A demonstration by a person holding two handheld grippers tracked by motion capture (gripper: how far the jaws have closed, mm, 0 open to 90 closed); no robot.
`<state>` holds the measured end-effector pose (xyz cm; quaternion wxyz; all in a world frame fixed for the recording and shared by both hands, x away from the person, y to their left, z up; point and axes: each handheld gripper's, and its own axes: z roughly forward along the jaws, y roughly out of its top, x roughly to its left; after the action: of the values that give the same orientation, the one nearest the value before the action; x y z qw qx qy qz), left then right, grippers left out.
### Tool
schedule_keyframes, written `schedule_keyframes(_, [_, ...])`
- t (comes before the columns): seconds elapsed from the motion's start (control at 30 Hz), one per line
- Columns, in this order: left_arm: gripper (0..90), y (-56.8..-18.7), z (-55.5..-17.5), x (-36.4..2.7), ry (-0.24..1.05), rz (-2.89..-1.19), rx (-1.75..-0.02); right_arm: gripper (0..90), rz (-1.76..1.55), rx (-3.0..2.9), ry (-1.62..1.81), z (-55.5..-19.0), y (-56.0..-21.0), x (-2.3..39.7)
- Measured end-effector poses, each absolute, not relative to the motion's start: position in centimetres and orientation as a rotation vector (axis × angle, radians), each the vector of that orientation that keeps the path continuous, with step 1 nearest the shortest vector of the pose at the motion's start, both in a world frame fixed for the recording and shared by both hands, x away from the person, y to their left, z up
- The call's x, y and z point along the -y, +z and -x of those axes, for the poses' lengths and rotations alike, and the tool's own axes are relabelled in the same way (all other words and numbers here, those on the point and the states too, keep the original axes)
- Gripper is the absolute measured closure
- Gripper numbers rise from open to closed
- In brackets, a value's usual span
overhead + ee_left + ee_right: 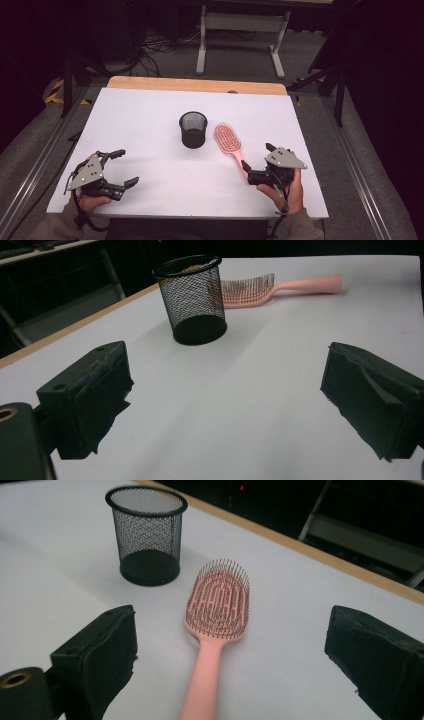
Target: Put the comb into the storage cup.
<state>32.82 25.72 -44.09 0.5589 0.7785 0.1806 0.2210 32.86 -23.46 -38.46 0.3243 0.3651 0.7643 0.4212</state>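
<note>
A: Start at the left. What's there?

B: Left claw (124, 167), held low over the near left part of the white surface (150, 130). Jaws wide apart, nothing between them. A hand grips it from below, sleeve at the bottom edge.

A: And from the left gripper view?

B: Both black jaws stand well apart over bare white surface. Beyond them, the black mesh cup (192, 297) upright, with the pink hairbrush (280, 289) lying behind it, handle pointing away from the cup.

A: Middle of the surface?

B: In the high view the mesh cup (193, 129) stands upright near the centre, mouth up. Inside looks dark; cannot tell whether anything is in it. Just beside it to the right lies the hairbrush (228, 141), bristles up, head toward the far side, handle slanting toward the near right. Cup and brush near each other, not touching.

A: Right side?

B: Right claw (258, 161), in a hand at the near right, jaws spread wide. The end of the brush handle sits at the claw's tips.

A: Gripped?

B: No. In the right gripper view the hairbrush (215, 615) handle runs up between the two jaws, clear gaps on both sides; pads not pressing on it. Brush lies flat on the surface. Mesh cup (147, 532) beyond, upper left.
</note>
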Motion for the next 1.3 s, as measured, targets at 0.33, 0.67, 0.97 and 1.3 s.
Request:
schedule_keyframes(0.33, [6.7,-44.3,-32.9,-25.5,0.512,-1.853,-0.425,9.1,-1.050,-2.316,0.817,-37.6,-36.9,20.9])
schedule_keyframes(0.67, [7.5,-44.5,-33.0,-25.2,0.503,-1.881,-0.415,14.5,-1.270,-2.481,0.582,-42.6,-38.6,20.3])
schedule_keyframes(0.97, [7.6,-44.5,-32.9,-25.1,0.489,-1.887,-0.403,18.4,-1.399,-2.565,0.478,-45.2,-40.9,20.0])
schedule_keyframes(1.3, [7.8,-44.5,-32.9,-25.2,0.487,-1.886,-0.398,30.9,-1.423,-2.592,0.344,-46.0,-42.5,18.8])
